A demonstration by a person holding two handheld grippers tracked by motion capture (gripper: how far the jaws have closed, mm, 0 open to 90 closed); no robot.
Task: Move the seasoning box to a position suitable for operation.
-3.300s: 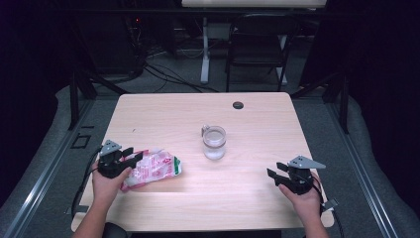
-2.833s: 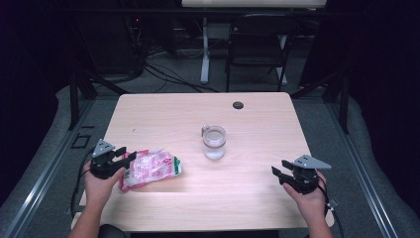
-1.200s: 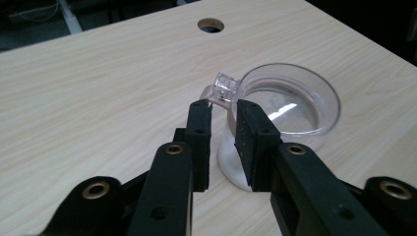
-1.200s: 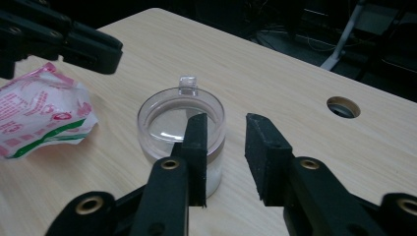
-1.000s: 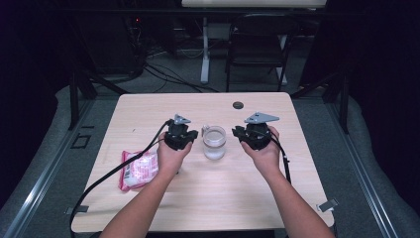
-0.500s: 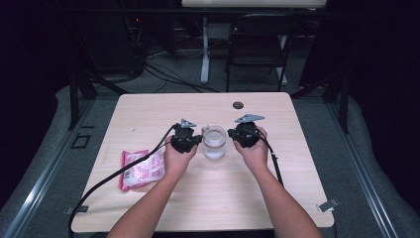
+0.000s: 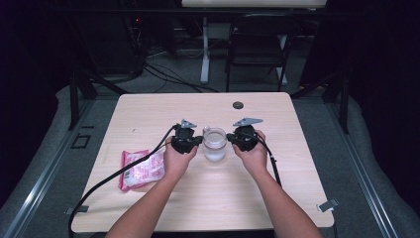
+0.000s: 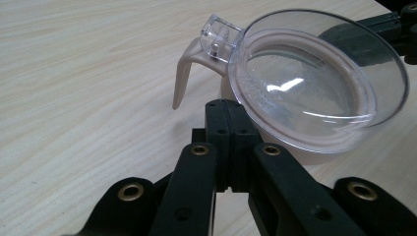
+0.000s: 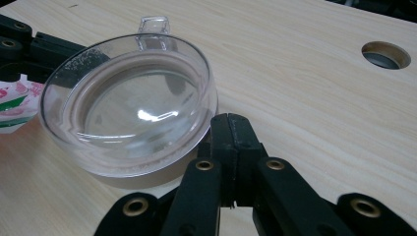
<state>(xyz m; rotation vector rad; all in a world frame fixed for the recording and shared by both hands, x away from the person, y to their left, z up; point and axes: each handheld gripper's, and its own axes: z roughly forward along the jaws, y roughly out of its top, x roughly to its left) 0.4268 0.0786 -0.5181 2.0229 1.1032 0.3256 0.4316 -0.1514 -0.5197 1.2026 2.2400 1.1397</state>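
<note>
A clear lidded cup [image 7: 214, 144] is sitting mid-table [image 7: 148, 109], the left gripper [image 7: 190, 141] flanking it at 9 o'clock and the right gripper [image 7: 236, 140] at 3 o'clock. Both are keeping their jaws clenched on nothing (tips just beside the cup). A pink packet [image 7: 141, 168] is lying at 8 o'clock; its print is unreadable.

- I held two grippers: my left gripper [image 7: 194, 142] and my right gripper [image 7: 234, 140].
- One lidded clear cup [image 7: 214, 144].
- One pink packet [image 7: 141, 168].
- One table [image 7: 148, 114], with one round hole [image 7: 238, 105].
</note>
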